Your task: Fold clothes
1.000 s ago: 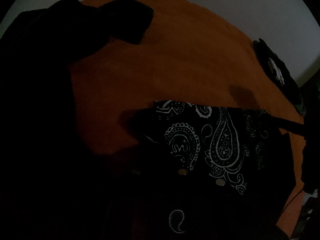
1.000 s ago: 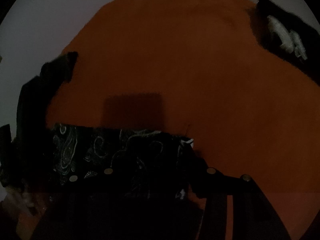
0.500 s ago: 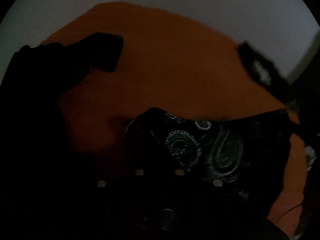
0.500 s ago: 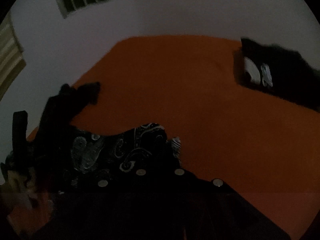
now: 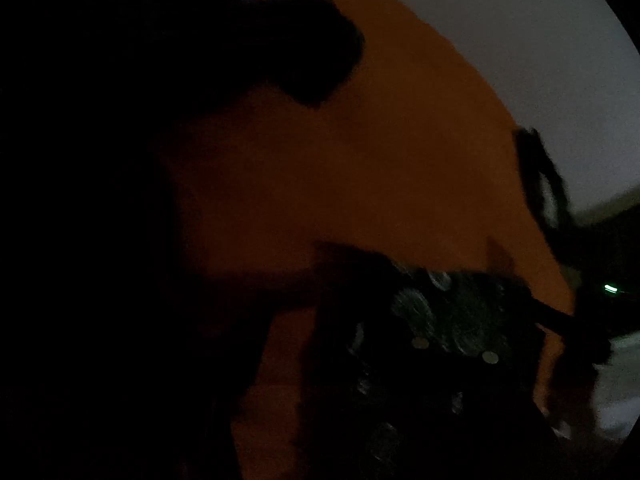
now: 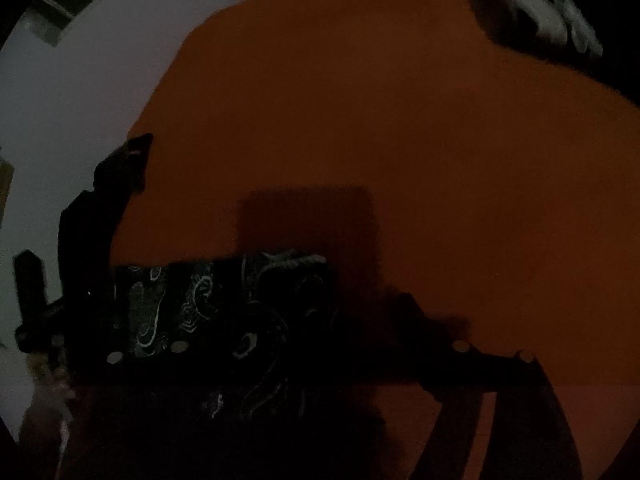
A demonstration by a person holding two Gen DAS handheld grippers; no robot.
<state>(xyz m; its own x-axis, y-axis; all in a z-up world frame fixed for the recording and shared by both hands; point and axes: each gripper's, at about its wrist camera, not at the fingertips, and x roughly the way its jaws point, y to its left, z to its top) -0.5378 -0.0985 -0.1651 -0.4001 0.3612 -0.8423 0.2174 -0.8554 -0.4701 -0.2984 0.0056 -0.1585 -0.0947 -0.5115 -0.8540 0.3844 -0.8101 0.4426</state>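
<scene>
A black cloth with a white paisley print (image 6: 208, 312) lies on the orange surface (image 6: 360, 120), at the lower left of the right wrist view. It also shows, blurred, at the lower right of the left wrist view (image 5: 444, 316). The scene is very dark. My right gripper (image 6: 316, 344) has wide-apart fingers; the left finger (image 6: 144, 356) is over the cloth and the right finger (image 6: 496, 364) is over bare orange. My left gripper (image 5: 352, 344) is mostly lost in darkness; one finger (image 5: 456, 352) is against the cloth.
A dark garment (image 5: 180, 40) lies at the upper left of the left wrist view and also shows in the right wrist view (image 6: 116, 184). A black garment with a white print (image 6: 548, 16) lies at the far right. Pale wall lies behind.
The cloth, lifted half a second ago, is back down flat on the orange surface. My right gripper has opened wide. The left wrist view has swung left and blurred.
</scene>
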